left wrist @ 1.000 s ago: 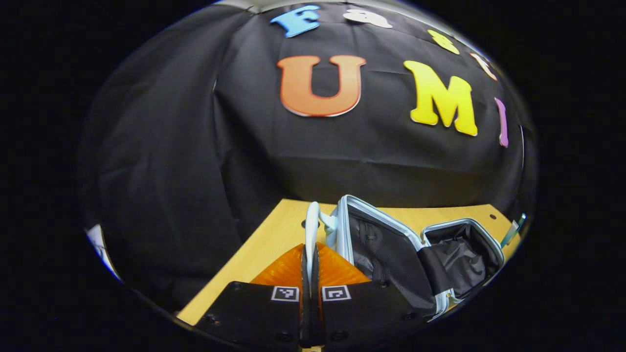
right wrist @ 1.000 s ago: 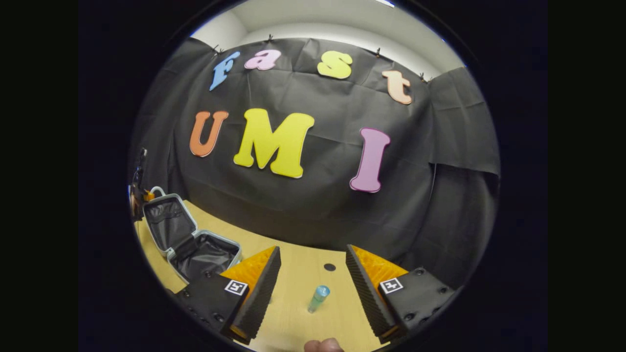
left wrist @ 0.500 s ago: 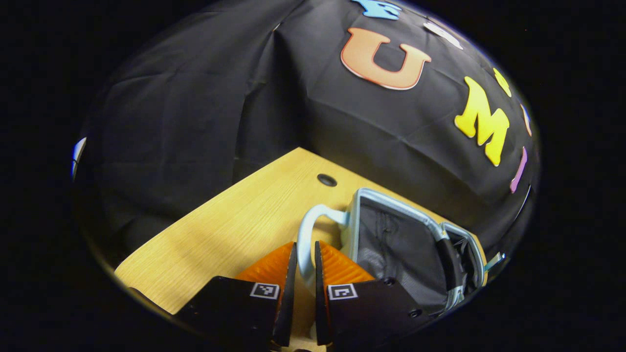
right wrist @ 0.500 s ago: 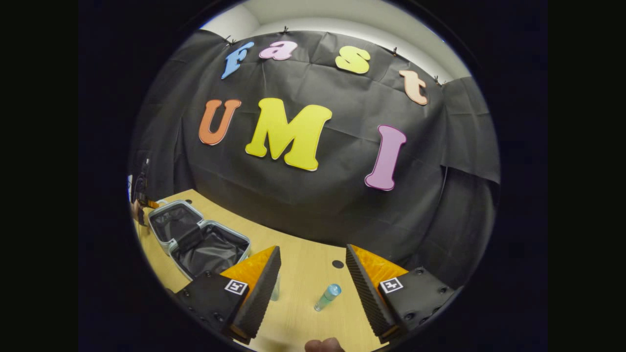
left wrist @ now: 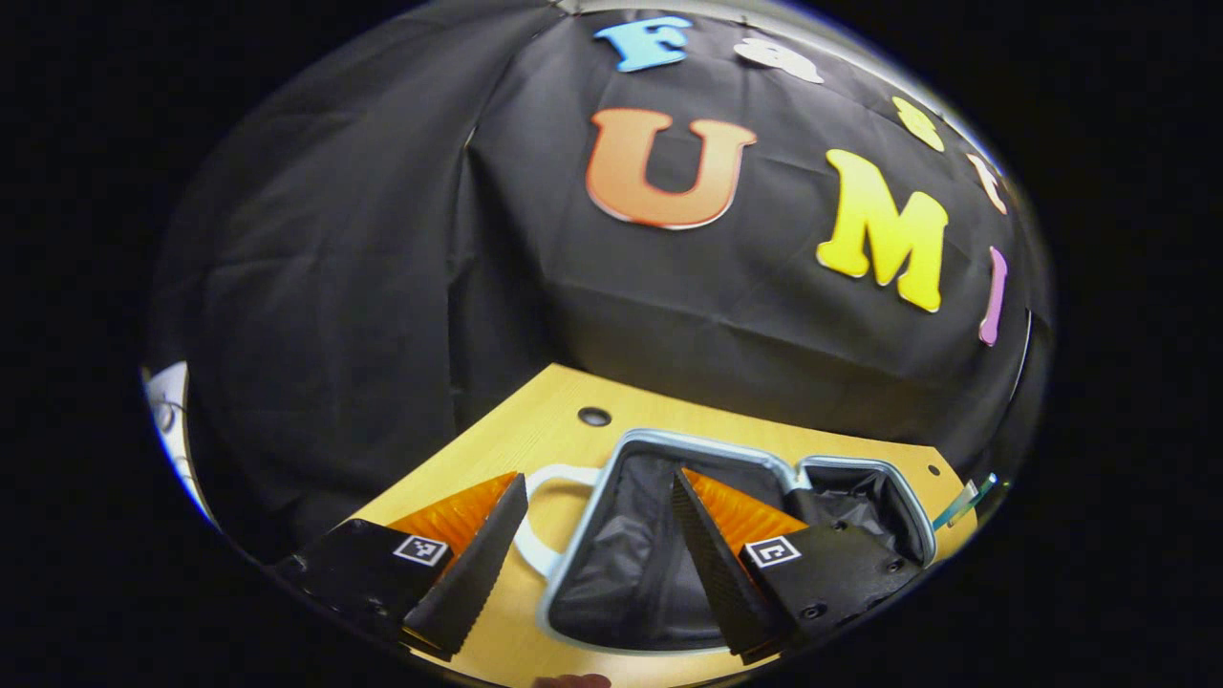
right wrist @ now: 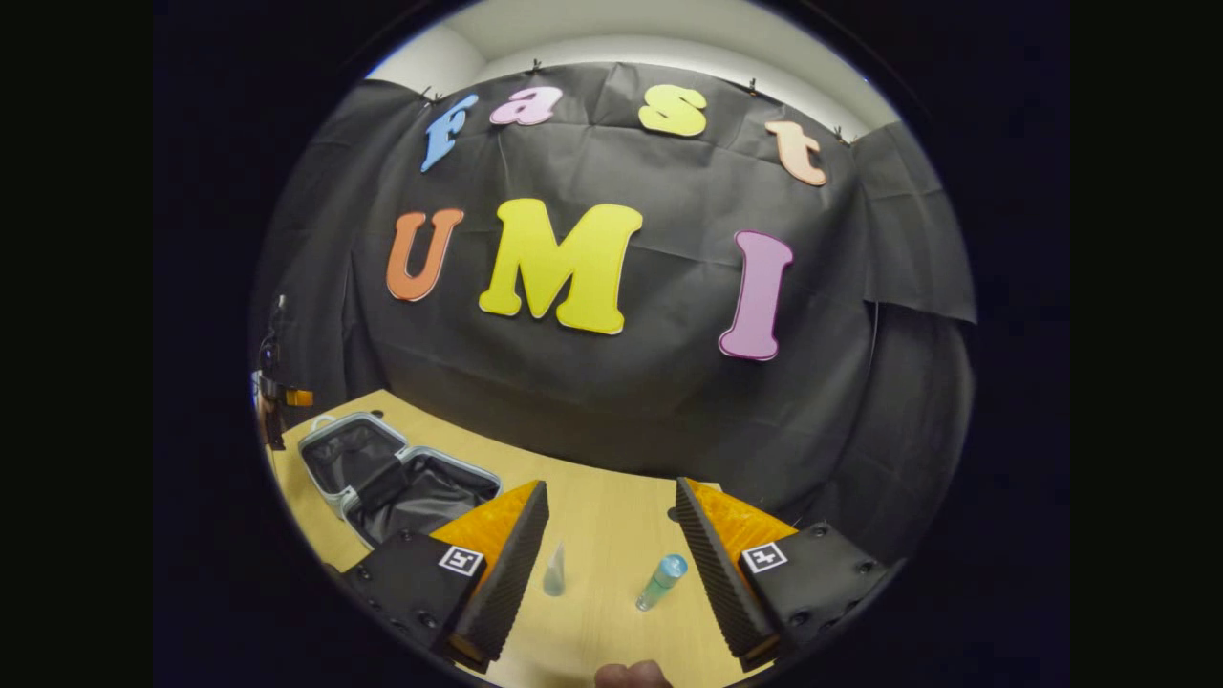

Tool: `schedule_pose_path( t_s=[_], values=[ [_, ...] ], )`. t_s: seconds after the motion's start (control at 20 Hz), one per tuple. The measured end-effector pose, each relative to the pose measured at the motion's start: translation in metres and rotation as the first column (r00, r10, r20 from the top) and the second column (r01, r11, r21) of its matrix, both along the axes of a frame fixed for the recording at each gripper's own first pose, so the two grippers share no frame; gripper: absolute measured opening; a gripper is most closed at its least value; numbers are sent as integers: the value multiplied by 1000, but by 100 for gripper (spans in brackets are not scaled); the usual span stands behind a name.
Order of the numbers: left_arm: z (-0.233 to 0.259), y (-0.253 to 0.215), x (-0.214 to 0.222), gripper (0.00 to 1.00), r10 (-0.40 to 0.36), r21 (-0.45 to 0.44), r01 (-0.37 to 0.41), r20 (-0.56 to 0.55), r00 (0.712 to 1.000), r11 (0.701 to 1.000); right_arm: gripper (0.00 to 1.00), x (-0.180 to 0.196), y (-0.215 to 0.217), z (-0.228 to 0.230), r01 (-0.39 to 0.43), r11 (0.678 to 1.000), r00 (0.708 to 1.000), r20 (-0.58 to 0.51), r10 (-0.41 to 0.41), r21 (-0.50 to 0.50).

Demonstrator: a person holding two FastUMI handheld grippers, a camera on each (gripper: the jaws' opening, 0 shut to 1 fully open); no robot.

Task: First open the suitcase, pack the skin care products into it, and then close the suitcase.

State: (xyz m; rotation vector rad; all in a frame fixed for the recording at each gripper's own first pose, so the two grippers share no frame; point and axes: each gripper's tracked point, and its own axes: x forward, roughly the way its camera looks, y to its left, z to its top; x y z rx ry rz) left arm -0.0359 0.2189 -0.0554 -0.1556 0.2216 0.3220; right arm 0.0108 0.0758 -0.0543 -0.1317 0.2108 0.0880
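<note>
Your left gripper [left wrist: 597,554] hangs released, fingers spread over the suitcase [left wrist: 669,545], which lies open flat near the left end of the table [left wrist: 497,449]. Its white handle [left wrist: 535,516] sits between your fingers, untouched. Your right gripper [right wrist: 611,564] is also spread wide, with bare wood between its fingers. There a blue-capped bottle [right wrist: 661,581] lies tilted near the right finger, a small clear tube [right wrist: 554,573] just beside the left. The black lining hides the suitcase's contents.
</note>
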Motion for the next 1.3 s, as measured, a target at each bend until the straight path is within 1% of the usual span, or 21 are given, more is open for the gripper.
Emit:
schedule_pose_path(
  t_s=[0.05,0.2,0.3,0.35,0.45,0.55,0.65,0.7,0.75,0.8,0.85,0.95,1.0,1.1,1.15,1.3],
  values=[
    [18,-15,-4,100,22,30,-23,23,1000,999,80,-1,-6,-1,4,1000,1000,3,-4,10],
    [62,-78,-19,98,24,64,-30,94,995,997,80,-5,-30,-2,27,999,1000,14,-27,35],
    [80,-129,-21,98,-17,129,2,110,994,992,80,-8,-49,-4,43,998,999,21,-44,40],
    [84,-156,-22,98,-46,159,29,105,993,987,79,-9,-59,-6,54,998,998,19,-54,46],
    [85,-213,-21,98,-115,191,96,92,989,977,78,-11,-77,-12,75,995,997,9,-76,64],
    [78,-269,-18,98,-185,191,167,79,980,967,79,-12,-93,-19,95,993,995,1,-95,72],
    [68,-306,-20,98,-184,200,170,54,981,965,79,-15,-106,-24,104,992,995,-6,-104,69],
    [67,-327,-18,99,-201,198,185,65,977,963,79,-17,-114,-28,113,992,994,-12,-112,63],
    [68,-348,-17,94,-218,195,200,76,973,960,79,-19,-121,-32,118,991,993,-19,-117,63],
    [65,-371,-14,99,-246,190,227,80,966,955,79,-20,-127,-36,122,991,992,-28,-121,61],
    [60,-392,-12,99,-272,181,255,72,960,950,78,-23,-135,-39,127,990,992,-34,-125,56],
    [43,-431,-6,99,-322,150,311,52,945,938,79,-25,-150,-42,142,989,989,-41,-140,49],
    [34,-451,-3,99,-346,138,338,41,937,931,78,-27,-159,-44,152,987,988,-44,-150,44],
    [14,-485,4,99,-388,122,384,7,922,915,79,-31,-173,-49,164,986,985,-57,-163,28],
    [5,-501,8,99,-410,115,408,-5,912,906,78,-31,-180,-51,170,985,984,-62,-169,21],
    [-27,-536,21,99,-456,92,459,-55,888,884,79,-34,-201,-54,192,981,979,-69,-191,2]
  ],
)
